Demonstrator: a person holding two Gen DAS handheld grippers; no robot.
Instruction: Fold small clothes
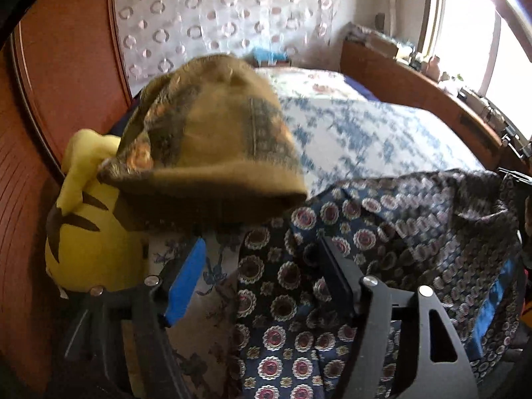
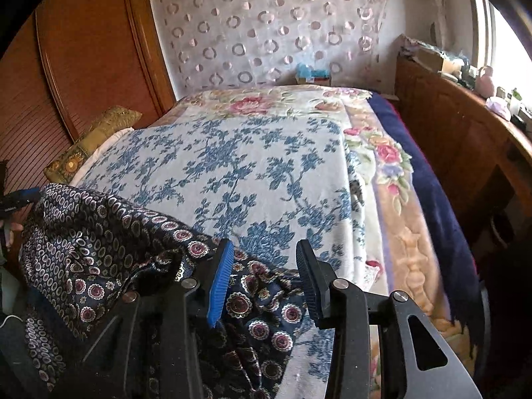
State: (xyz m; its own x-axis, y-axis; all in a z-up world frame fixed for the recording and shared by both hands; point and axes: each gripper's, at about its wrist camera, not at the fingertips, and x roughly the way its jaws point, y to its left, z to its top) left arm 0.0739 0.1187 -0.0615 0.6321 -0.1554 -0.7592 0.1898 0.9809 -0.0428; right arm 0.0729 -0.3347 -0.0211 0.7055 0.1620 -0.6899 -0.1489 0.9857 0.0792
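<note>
Bedspread (image 2: pixel 239 153) in blue floral lies flat and mostly bare, wooden cabinets along both sides; dark medallion-print garment (image 2: pixel 99 232) is bunched at its near edge, under both grippers; left gripper (image 1: pixel 262 282) gapes wide, right gripper (image 2: pixel 262 279) narrower, neither gripping cloth

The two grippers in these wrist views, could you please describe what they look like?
Both are built alike. The left gripper and the right gripper each have a matte black frame with cut-out slots and round silver bolt heads. On each, the left-hand finger carries a bright blue ribbed pad, while the other pad is black and ribbed. No cables or sleeves show.
</note>
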